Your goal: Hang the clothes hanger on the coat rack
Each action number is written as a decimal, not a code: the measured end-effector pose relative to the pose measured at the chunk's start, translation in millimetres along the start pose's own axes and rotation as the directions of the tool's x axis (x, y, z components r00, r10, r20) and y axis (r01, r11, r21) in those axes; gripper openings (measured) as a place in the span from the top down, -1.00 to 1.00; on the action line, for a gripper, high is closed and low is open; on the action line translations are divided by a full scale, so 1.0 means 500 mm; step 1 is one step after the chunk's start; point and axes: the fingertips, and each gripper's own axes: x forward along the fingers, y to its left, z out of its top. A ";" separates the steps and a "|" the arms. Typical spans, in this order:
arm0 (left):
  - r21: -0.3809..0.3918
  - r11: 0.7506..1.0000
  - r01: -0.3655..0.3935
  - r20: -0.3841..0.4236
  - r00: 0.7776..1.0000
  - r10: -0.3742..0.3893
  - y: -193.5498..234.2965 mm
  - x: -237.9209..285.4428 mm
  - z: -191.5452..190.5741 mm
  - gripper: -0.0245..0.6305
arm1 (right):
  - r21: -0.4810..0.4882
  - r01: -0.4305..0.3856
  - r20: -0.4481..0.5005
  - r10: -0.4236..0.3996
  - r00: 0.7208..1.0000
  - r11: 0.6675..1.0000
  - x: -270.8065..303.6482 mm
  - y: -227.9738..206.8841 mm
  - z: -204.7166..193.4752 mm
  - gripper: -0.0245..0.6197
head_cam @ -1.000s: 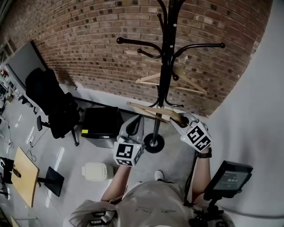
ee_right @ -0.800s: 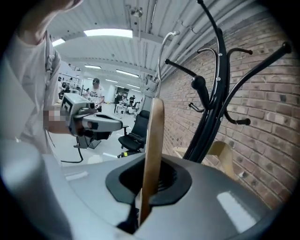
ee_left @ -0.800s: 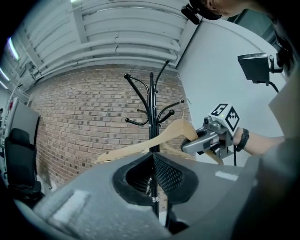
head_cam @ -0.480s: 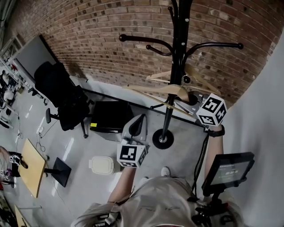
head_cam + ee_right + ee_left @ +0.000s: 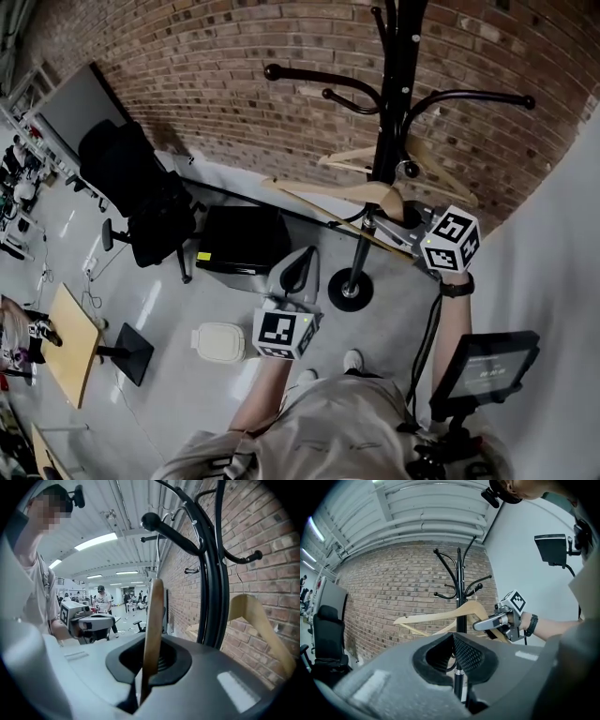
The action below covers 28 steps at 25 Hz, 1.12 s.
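A black coat rack (image 5: 401, 84) stands before the brick wall, its round base (image 5: 350, 289) on the floor. My right gripper (image 5: 405, 214) is shut on a wooden hanger (image 5: 328, 195) and holds it close against the pole, below the curved hooks. In the right gripper view the hanger's arm (image 5: 152, 620) rises from between the closed jaws, with the rack (image 5: 213, 573) just right of it. A second wooden hanger (image 5: 452, 180) hangs on the rack. My left gripper (image 5: 298, 264) is lower and to the left, shut and empty, pointing at the rack (image 5: 459, 588).
A black office chair (image 5: 141, 202) and a black box (image 5: 242, 242) sit left of the rack by the wall. A white lidded bin (image 5: 217, 342) stands near the person's feet. A tablet on a stand (image 5: 483, 373) is at lower right, beside a grey wall.
My right gripper has lifted the hanger up and to the right, closer to the pole and hooks, and rolled. The left gripper has hardly moved.
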 end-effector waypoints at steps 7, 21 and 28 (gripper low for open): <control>0.001 1.000 0.024 0.009 1.000 -0.024 -0.012 -0.024 -0.001 0.92 | -0.168 0.234 -0.017 -0.240 0.971 0.958 -0.003 -0.005 -0.003 0.87; -0.011 0.993 0.119 0.063 0.991 -0.118 -0.031 -0.087 0.033 0.92 | -0.279 0.611 0.051 -0.624 0.780 0.741 -0.072 -0.014 0.006 0.57; -0.030 0.983 0.179 0.069 0.982 -0.177 -0.041 -0.133 0.027 0.92 | -0.246 0.710 0.066 -0.720 0.691 0.659 -0.138 0.042 -0.007 0.55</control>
